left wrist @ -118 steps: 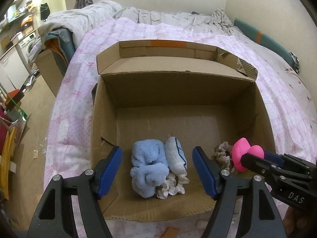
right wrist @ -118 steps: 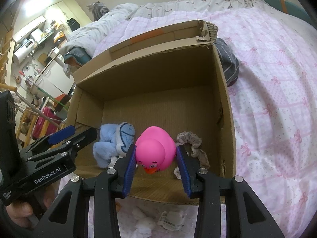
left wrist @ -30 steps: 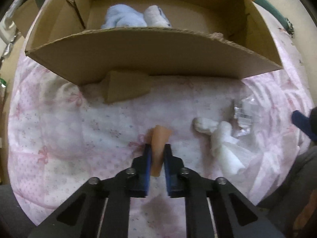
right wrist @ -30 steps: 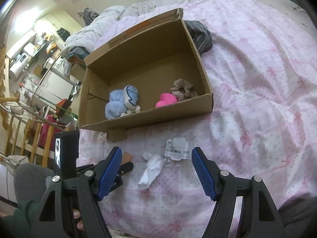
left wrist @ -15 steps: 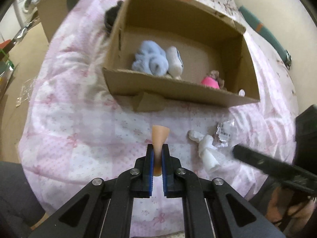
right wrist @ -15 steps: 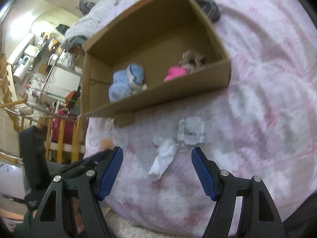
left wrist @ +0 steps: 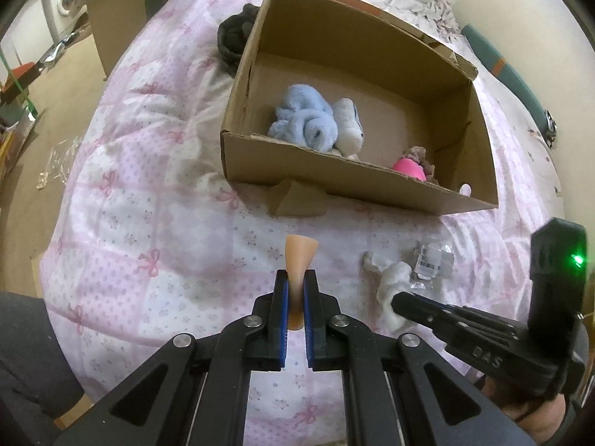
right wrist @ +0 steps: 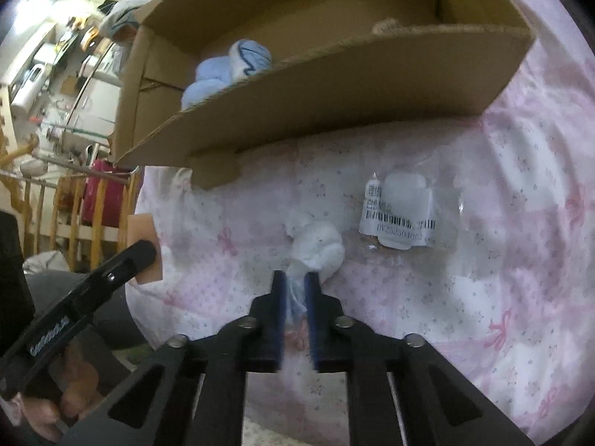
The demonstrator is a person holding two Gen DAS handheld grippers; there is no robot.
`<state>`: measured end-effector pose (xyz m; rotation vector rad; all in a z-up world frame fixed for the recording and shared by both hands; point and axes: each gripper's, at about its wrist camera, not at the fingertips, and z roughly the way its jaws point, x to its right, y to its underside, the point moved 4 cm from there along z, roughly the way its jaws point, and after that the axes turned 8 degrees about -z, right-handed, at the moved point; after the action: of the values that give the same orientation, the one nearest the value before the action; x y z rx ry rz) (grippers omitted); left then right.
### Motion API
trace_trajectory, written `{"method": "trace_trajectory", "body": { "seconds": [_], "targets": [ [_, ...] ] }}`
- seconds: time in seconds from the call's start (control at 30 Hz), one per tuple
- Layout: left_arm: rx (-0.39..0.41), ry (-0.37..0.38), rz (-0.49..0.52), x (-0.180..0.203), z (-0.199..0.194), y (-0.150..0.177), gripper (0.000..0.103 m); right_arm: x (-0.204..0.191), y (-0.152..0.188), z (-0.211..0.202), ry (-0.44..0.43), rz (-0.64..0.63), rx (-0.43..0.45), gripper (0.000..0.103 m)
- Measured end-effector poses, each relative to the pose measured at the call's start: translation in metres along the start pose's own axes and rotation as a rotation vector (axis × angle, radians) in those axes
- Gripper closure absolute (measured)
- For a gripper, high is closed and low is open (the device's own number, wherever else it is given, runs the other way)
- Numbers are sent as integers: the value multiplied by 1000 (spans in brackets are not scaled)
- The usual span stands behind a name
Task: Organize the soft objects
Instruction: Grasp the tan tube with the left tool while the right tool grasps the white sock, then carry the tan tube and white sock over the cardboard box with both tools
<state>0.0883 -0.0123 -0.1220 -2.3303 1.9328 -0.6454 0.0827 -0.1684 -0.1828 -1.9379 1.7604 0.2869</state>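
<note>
My left gripper is shut on a soft peach-coloured piece and holds it above the pink bedspread. The same piece shows at the left of the right wrist view. My right gripper has just closed and is shut on the tail of a crumpled white cloth lying on the bedspread; in the left wrist view that cloth sits at the right gripper's tip. The cardboard box beyond holds a blue plush, a white plush, a pink duck and a scrunchie.
A clear plastic packet with a barcode label lies right of the white cloth. A dark garment rests behind the box's left corner. A loose box flap sticks out at the front. The bed's left edge drops to the floor.
My right gripper came down onto the white cloth and closed from wide open. My left gripper lifted the peach piece off the bedspread and now holds still.
</note>
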Motion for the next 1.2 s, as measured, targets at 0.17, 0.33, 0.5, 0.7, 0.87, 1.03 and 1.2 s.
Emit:
{"method": "trace_trajectory", "body": {
  "seconds": [0.17,0.33,0.5,0.7,0.87,1.03,1.2],
  "targets": [
    [16,-5,-5,-1,-4,-1,96,-16,0,-14,-36,-56,61,96],
    [25,-33,-1,-5,-3,0,96,-32,1,-25,-34,-98,102,96],
    [33,-61,-1,-10,0,-1,96,-32,2,-26,-27,-99,104,96],
    [53,-103,18,-13,2,1,96,-24,5,-34,-17,-99,118,96],
    [73,-139,31,-17,2,2,96,-23,9,-39,-16,-113,123,96],
    [89,-158,21,-23,-1,3,96,-30,9,-41,-27,-135,137,96],
    [93,-179,16,-26,1,3,96,-32,9,-46,-45,-139,158,96]
  ]
}}
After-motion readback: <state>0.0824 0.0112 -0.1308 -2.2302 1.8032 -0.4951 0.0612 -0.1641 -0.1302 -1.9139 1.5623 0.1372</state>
